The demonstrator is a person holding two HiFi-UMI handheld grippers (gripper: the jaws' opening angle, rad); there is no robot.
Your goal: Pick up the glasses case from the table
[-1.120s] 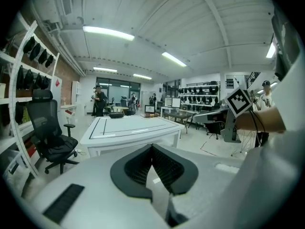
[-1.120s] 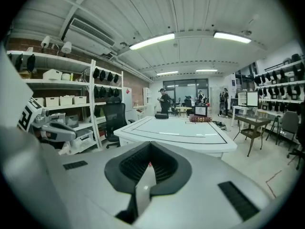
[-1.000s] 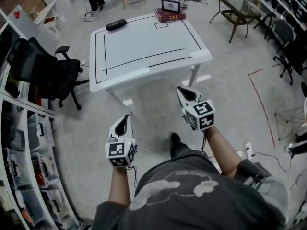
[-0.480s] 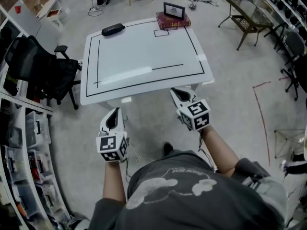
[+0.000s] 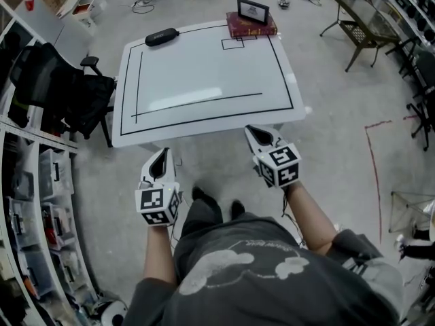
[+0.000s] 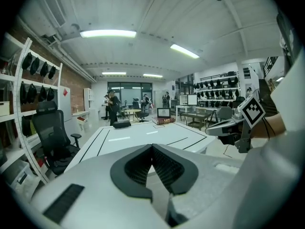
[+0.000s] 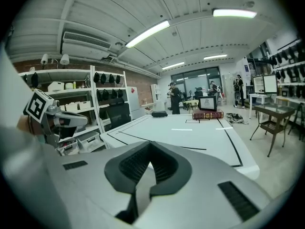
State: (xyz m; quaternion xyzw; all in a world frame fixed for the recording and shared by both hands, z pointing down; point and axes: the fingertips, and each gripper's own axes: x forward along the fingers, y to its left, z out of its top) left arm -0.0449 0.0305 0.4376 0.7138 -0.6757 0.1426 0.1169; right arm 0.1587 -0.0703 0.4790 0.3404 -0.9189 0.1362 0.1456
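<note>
The black glasses case [image 5: 162,37] lies on the far left corner of the white table [image 5: 204,80], which is marked with black lines. It also shows small in the left gripper view [image 6: 121,124] and in the right gripper view [image 7: 159,114]. My left gripper [image 5: 163,153] hangs just short of the table's near edge, shut and empty. My right gripper [image 5: 252,130] reaches over the near right edge, also shut with nothing in it. Both are far from the case. In each gripper view the jaws meet in a point, left gripper [image 6: 152,147], right gripper [image 7: 150,144].
A dark red book [image 5: 251,26] with a small picture frame [image 5: 252,9] on it sits at the table's far right corner. A black office chair [image 5: 64,90] stands left of the table, beside shelves [image 5: 30,202]. A bench [image 5: 363,29] and red floor tape [image 5: 372,161] are on the right.
The person has stepped up to the table, which now looks nearer. Both grippers have come forward to its near edge and stayed shut.
</note>
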